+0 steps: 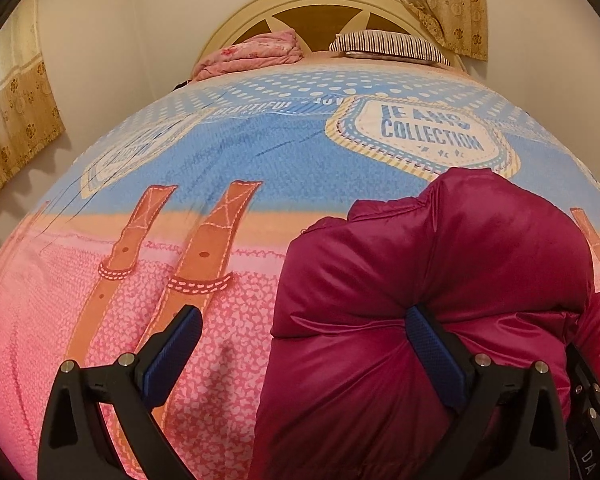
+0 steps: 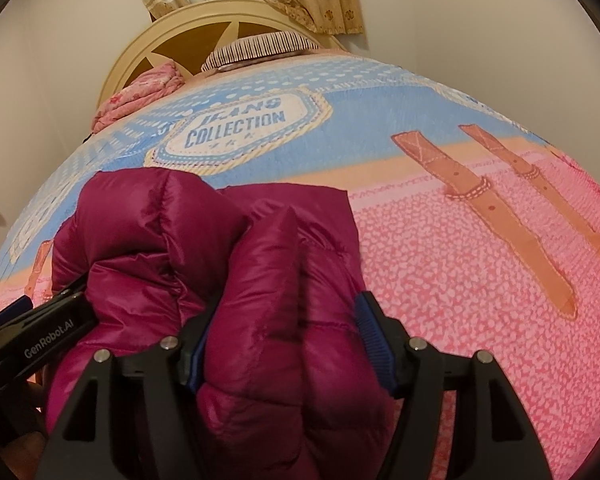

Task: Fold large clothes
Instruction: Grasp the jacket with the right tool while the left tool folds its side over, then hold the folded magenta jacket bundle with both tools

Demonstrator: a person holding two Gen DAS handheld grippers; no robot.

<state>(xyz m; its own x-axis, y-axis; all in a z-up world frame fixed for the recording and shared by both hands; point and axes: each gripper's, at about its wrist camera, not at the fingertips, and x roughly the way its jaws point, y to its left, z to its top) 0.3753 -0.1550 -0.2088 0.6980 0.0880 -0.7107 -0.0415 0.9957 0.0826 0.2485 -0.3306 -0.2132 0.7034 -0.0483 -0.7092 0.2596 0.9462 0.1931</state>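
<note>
Now, garment: I saw the magenta quilted puffer jacket (image 1: 440, 280) bundled on the bed's pink-and-blue printed cover (image 1: 220, 152), near its foot.
Left tool: left tool (image 1: 304, 344) was spread wide, still opening; one finger dented the jacket's left side, the other over bare cover.
Right tool: right tool (image 2: 284, 344) straddled a thick fold; whether it pinched, I couldn't tell.
Long axis: ran away from me toward the cream wooden headboard (image 1: 320, 4).
Nearer hand: right, I judged.

A bulky magenta puffer jacket (image 1: 440, 280) lies on the bed's blue-and-pink cover (image 1: 220, 160). The left hand-held gripper (image 1: 304, 332) stands wide open, its right finger (image 1: 436, 352) against the jacket's edge and its left over bare cover.
</note>
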